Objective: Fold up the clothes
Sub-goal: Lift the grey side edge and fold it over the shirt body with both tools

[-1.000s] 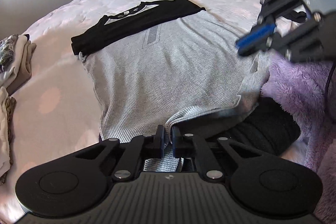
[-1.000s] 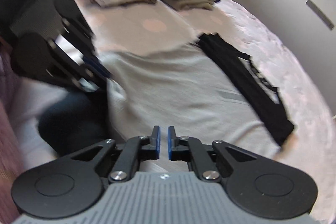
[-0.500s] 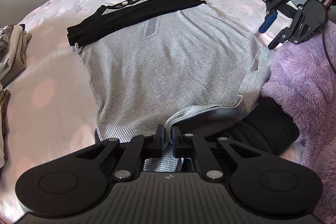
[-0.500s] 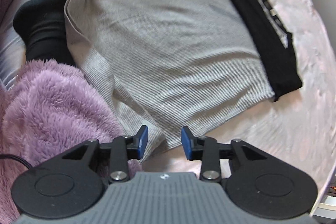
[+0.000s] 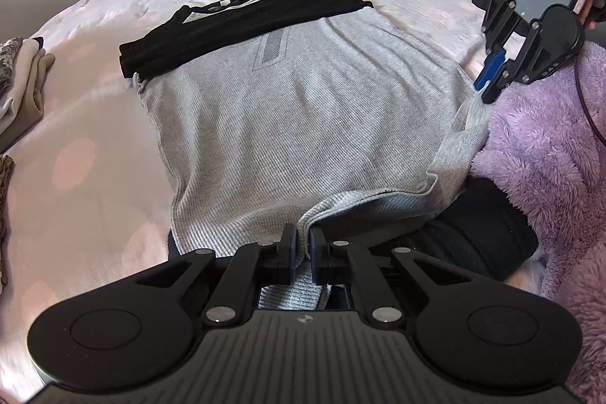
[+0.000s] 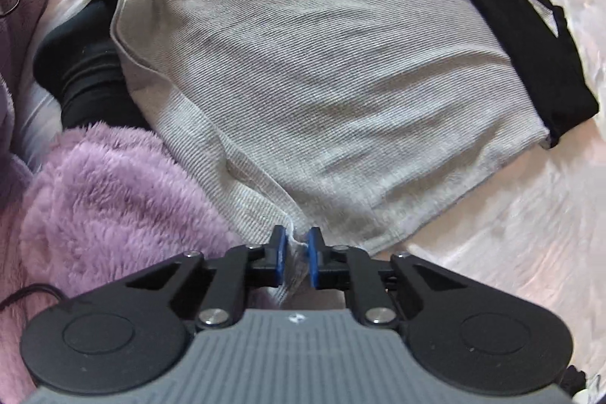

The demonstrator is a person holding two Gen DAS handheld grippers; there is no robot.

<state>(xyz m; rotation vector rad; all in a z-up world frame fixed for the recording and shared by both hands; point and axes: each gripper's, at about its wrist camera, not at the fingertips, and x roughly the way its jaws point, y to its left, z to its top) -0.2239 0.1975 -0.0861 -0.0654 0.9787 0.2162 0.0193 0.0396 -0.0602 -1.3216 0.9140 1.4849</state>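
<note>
A grey ribbed shirt (image 5: 303, 124) lies spread on the bed; it also shows in the right wrist view (image 6: 322, 70). My left gripper (image 5: 301, 245) is shut on its near hem edge. My right gripper (image 6: 296, 252) is closed on the other corner of the grey hem, with cloth between its blue pads; it shows in the left wrist view (image 5: 488, 89) at the shirt's right edge. A folded black garment (image 5: 235, 29) lies across the shirt's far end, also in the right wrist view (image 6: 522, 25).
A fluffy purple sleeve (image 5: 549, 146) and a black cuff or sock (image 5: 473, 233) lie by the shirt's near right side. Folded clothes (image 5: 19, 89) are stacked at the left on the pink bedspread (image 5: 94, 184).
My right gripper swung away from the left side, came down at the shirt's right hem corner, and closed from open onto the cloth. My left gripper kept its hold.
</note>
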